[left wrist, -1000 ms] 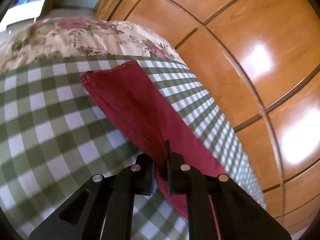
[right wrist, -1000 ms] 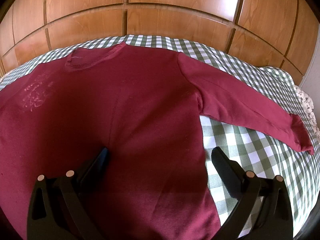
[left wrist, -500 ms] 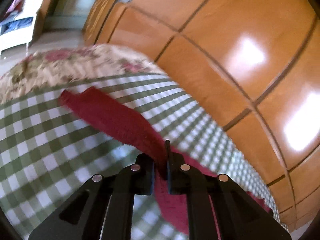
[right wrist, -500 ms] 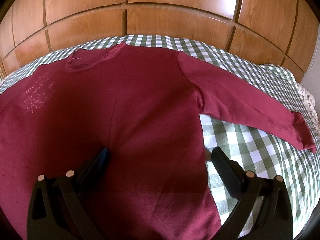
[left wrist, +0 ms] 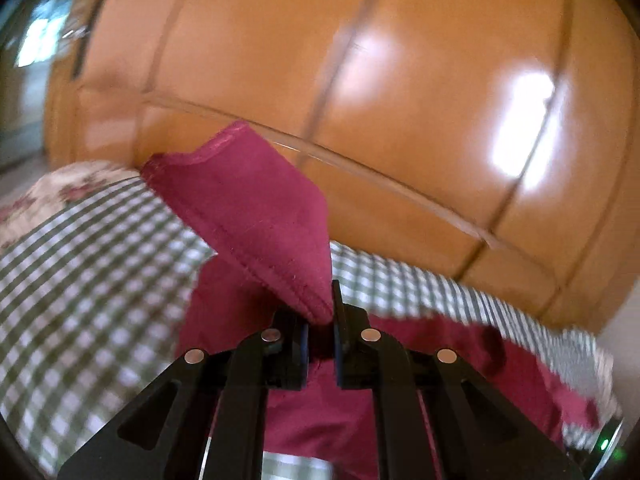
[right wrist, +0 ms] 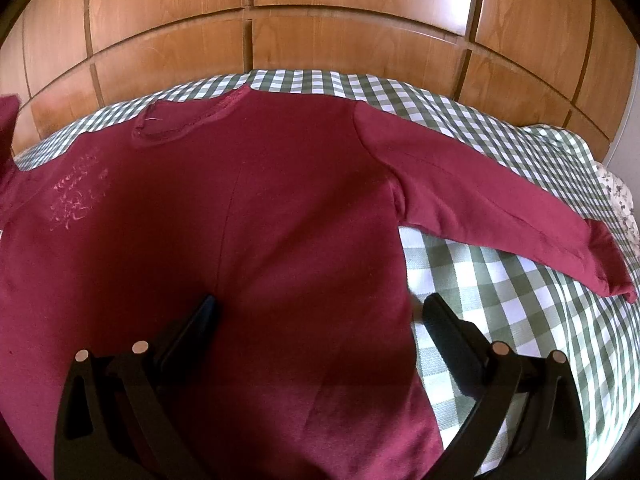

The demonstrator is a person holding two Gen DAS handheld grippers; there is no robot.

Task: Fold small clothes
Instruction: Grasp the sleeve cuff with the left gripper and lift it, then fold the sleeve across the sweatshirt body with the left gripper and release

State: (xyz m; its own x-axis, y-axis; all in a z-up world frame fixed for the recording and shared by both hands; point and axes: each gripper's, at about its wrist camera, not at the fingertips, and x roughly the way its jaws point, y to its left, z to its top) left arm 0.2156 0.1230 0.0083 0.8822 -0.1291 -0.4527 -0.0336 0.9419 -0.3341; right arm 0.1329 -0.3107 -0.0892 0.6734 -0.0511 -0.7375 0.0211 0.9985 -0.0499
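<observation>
Left wrist view is smearing with motion blur: checked cloth (left wrist: 92, 280) and floral bedding (left wrist: 60, 192) are reading soft, panel seams streaking. Bright window glare is bouncing off the glossy wooden wardrobe (left wrist: 520, 120) in two white patches. Right wrist view is holding sharp and evenly lit; wooden panels (right wrist: 320, 4) are showing only mild sheen. The right gripper (right wrist: 316, 312) is casting a soft shadow on the maroon shirt (right wrist: 280, 200) below it. Fisheye curvature is bending straight lines, and dark vignette is closing the corners in both views.
</observation>
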